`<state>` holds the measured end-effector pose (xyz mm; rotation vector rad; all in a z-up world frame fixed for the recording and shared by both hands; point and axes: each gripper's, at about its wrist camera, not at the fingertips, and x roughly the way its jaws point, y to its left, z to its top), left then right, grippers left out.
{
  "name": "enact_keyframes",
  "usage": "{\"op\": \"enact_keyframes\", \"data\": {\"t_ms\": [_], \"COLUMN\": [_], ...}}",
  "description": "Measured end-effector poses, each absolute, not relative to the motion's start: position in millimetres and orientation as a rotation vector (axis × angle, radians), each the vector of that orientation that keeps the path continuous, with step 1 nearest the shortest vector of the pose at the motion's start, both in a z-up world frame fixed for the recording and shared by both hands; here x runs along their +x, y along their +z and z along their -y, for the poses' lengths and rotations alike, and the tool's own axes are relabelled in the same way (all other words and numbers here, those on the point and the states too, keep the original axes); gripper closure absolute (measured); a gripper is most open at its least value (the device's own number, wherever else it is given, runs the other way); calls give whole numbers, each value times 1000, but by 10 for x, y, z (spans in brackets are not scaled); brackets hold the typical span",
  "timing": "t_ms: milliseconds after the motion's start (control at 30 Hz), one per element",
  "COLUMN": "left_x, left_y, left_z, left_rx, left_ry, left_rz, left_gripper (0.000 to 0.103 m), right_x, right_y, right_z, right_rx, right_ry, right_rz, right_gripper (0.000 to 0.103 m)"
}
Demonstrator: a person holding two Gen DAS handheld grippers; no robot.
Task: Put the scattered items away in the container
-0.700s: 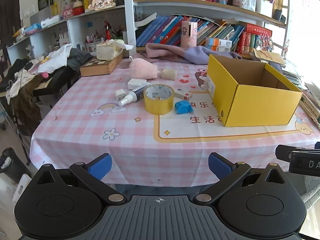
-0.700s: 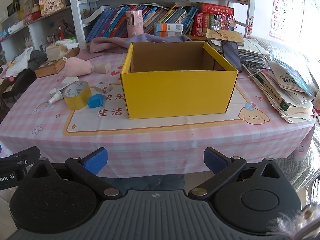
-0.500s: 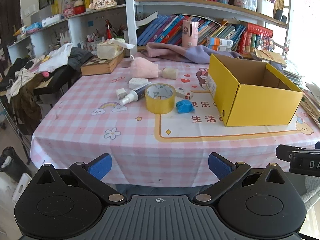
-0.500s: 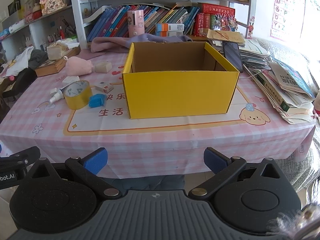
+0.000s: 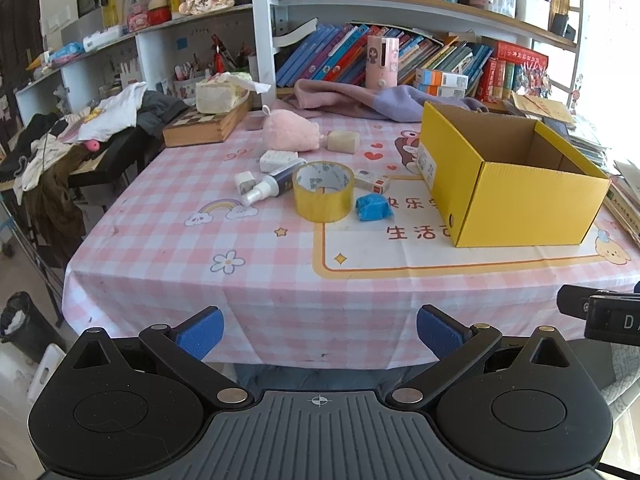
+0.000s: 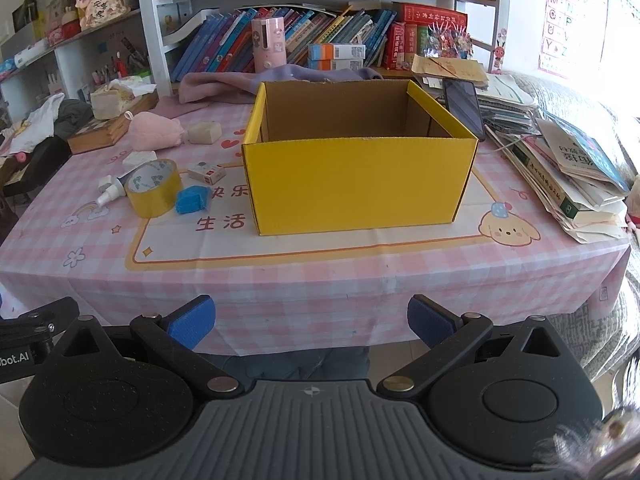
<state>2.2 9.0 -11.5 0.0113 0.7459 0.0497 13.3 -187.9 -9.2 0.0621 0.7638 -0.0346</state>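
A pink checked tablecloth (image 5: 168,248) printed "生活" carried the open yellow box (image 6: 360,184), apparently empty. Left of it lay yellow tape roll (image 5: 323,191), spray bottle (image 5: 269,185) and blue lump (image 5: 373,207). Left gripper (image 5: 318,330) and right gripper (image 6: 310,318) hung before the table's near edge, jaws wide, holding nothing.

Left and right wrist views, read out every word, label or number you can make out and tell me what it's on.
"生活" on the tablecloth
"快乐" on the tablecloth, cut off by the yellow box
"bot.AI" on the left claw's body
"D" on the right claw's body
Alphabet letters on the wall poster
Book spines, box sticker: too blurred.
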Motion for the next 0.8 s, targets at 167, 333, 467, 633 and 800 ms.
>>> {"op": "enact_keyframes", "data": {"t_ms": [167,333,467,633,800], "left_x": [28,23,30,56,59], "left_y": [-135,-115,-112,-114,-114], "left_z": [-111,-102,-102,-86,-88], "left_rx": [4,10,10,19,19], "left_ry": [57,48,43,35,21], "left_rz": [-764,-756,-757,-763,-759], "left_gripper": [0,0,0,0,0], "right_x": [136,153,138,130,132], "right_y": [-114,-111,-98,-81,-81], "right_z": [1884,1875,1868,1875,1879], "right_rx": [63,55,54,65,71], "right_ry": [-43,-35,-33,-46,-52], "right_rz": [-771,-774,-766,-761,-765], "right_gripper": [0,0,0,0,0]}}
